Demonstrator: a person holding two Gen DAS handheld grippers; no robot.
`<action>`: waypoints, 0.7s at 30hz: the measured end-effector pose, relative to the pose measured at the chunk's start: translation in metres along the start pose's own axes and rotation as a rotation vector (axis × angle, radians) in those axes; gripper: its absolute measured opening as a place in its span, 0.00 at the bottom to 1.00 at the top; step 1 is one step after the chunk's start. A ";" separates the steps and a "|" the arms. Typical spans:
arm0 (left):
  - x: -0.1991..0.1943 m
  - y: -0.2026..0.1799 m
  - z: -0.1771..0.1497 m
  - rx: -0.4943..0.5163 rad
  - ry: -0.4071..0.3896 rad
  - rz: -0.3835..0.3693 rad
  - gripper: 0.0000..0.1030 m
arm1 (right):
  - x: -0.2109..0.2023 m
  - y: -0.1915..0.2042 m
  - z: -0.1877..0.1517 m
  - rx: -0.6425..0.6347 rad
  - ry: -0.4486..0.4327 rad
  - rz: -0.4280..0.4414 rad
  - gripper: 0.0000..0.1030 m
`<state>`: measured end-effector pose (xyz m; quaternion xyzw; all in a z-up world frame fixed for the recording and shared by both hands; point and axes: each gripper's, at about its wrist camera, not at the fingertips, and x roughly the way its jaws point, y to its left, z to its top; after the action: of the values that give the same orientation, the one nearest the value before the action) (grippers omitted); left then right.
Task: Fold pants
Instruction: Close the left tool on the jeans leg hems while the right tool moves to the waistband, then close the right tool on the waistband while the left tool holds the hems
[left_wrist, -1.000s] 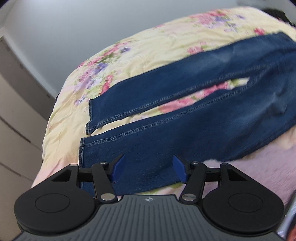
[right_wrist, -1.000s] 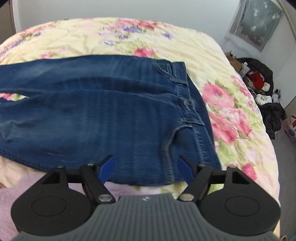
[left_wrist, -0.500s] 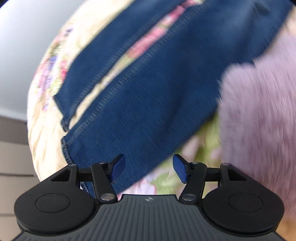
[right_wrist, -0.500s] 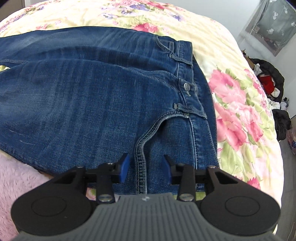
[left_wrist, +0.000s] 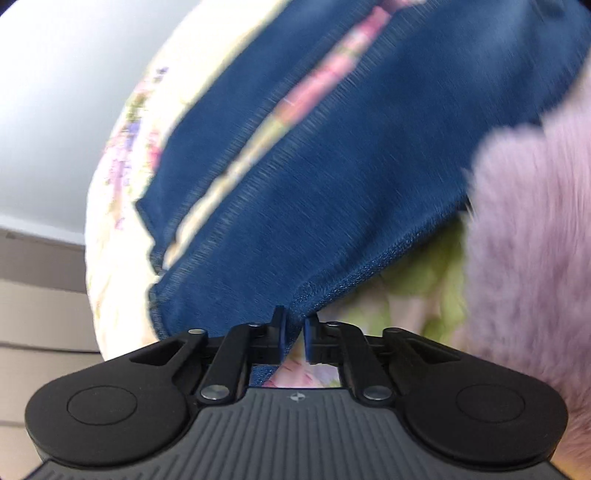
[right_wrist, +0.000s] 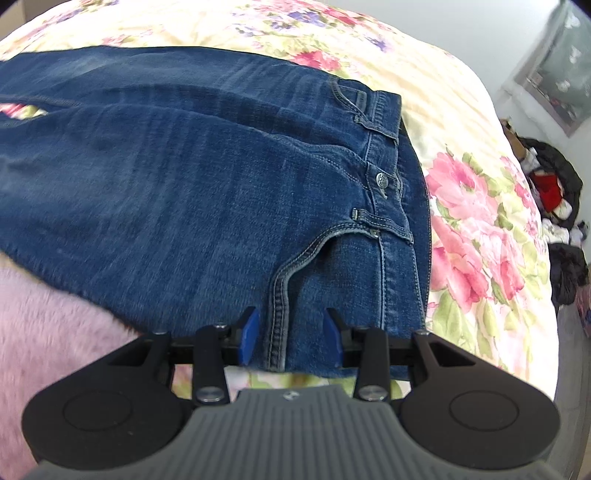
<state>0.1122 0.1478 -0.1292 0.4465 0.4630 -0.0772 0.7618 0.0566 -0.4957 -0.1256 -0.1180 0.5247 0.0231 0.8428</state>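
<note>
Dark blue jeans (right_wrist: 192, 192) lie flat on a floral bedspread (right_wrist: 472, 206), waistband to the right, legs running left. My left gripper (left_wrist: 294, 332) is shut on the near edge of the lower leg (left_wrist: 314, 206), close to the hem. My right gripper (right_wrist: 290, 332) is partly open, its blue pads on either side of the pocket seam at the near hip edge of the jeans; no grip shows.
A fuzzy pink blanket (right_wrist: 48, 325) lies at the bed's near edge, also in the left wrist view (left_wrist: 535, 229). A pile of dark clothes (right_wrist: 554, 199) lies on the floor at the right. Drawers (left_wrist: 37, 314) stand left of the bed.
My left gripper has closed on the leg's near edge and moved in closer. My right gripper has narrowed and advanced onto the hip edge by the pocket seam.
</note>
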 end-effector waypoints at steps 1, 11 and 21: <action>-0.006 0.007 0.004 -0.041 -0.016 0.010 0.07 | -0.003 -0.001 -0.002 -0.016 -0.003 0.006 0.34; -0.039 0.045 0.037 -0.241 -0.047 0.064 0.05 | -0.010 0.004 -0.014 -0.260 0.009 0.054 0.34; -0.046 0.046 0.041 -0.287 0.003 0.094 0.05 | 0.017 0.015 -0.038 -0.472 0.025 -0.006 0.35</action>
<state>0.1372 0.1308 -0.0584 0.3544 0.4488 0.0263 0.8199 0.0286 -0.4911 -0.1593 -0.3138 0.5147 0.1413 0.7853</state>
